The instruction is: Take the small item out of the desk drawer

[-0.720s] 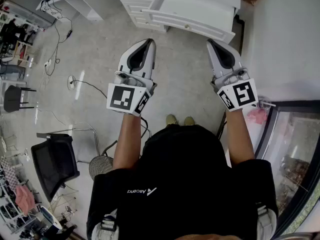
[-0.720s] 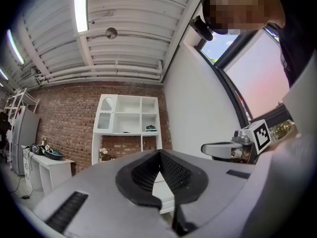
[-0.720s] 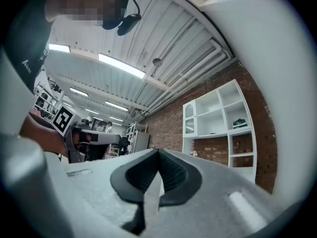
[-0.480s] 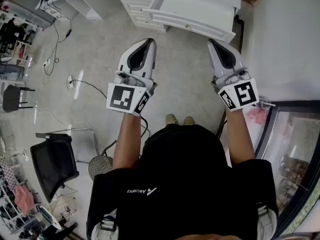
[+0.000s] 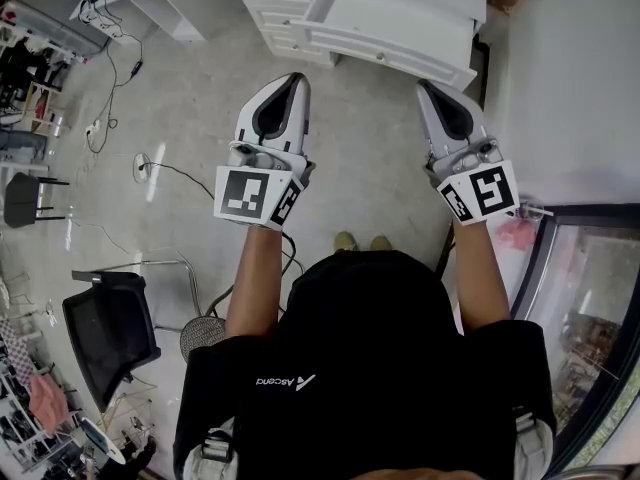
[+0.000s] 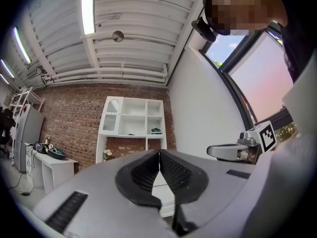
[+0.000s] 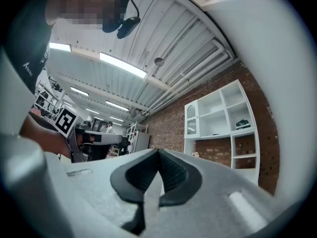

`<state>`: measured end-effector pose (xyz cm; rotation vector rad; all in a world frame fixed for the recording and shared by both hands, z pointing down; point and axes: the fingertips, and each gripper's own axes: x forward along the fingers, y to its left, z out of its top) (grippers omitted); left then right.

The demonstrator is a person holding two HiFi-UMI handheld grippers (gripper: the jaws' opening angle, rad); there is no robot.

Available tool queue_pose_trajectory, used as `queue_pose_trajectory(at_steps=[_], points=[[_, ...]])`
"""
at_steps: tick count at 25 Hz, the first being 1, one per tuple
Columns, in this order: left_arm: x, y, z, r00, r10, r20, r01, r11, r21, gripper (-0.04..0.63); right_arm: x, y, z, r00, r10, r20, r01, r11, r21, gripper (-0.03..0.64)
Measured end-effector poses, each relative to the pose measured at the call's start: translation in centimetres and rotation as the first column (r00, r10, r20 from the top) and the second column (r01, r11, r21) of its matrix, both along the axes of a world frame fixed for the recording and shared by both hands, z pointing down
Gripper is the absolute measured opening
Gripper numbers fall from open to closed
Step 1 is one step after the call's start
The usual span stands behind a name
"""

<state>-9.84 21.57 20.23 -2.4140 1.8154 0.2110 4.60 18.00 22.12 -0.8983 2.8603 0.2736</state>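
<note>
A white desk [image 5: 400, 3] with drawers stands at the top of the head view, a few steps ahead of me. One long drawer [image 5: 385, 53] juts out from its front; I cannot see what lies inside it. My left gripper [image 5: 293, 80] is held out in front of me at chest height, jaws shut with nothing between them [image 6: 159, 155]. My right gripper [image 5: 424, 86] is held level beside it, also shut and empty [image 7: 158, 152]. Both point towards the desk and are well short of it. No small item shows in any view.
A white shelf unit [image 6: 132, 123] stands on the desk against a brick wall [image 6: 69, 118]. A black office chair [image 5: 110, 333] is at the lower left, cables [image 5: 150, 163] run over the floor. A glass-fronted case [image 5: 585, 308] stands at my right beside a white wall [image 5: 570, 78].
The desk has slid slightly down and right in the head view and the chair has shifted a little; both grippers keep their pose.
</note>
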Motion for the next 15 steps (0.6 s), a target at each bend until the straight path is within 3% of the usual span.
queue_pose_trajectory(at_steps=[15], points=[[-4.4,-3.9,2.1,0.999,0.035,0.011,-0.035,0.998,-0.044,0.127,-3.7,-1.5,0.6,0.999,0.045,-0.021,-0.045,0.999,0.0,0.0]])
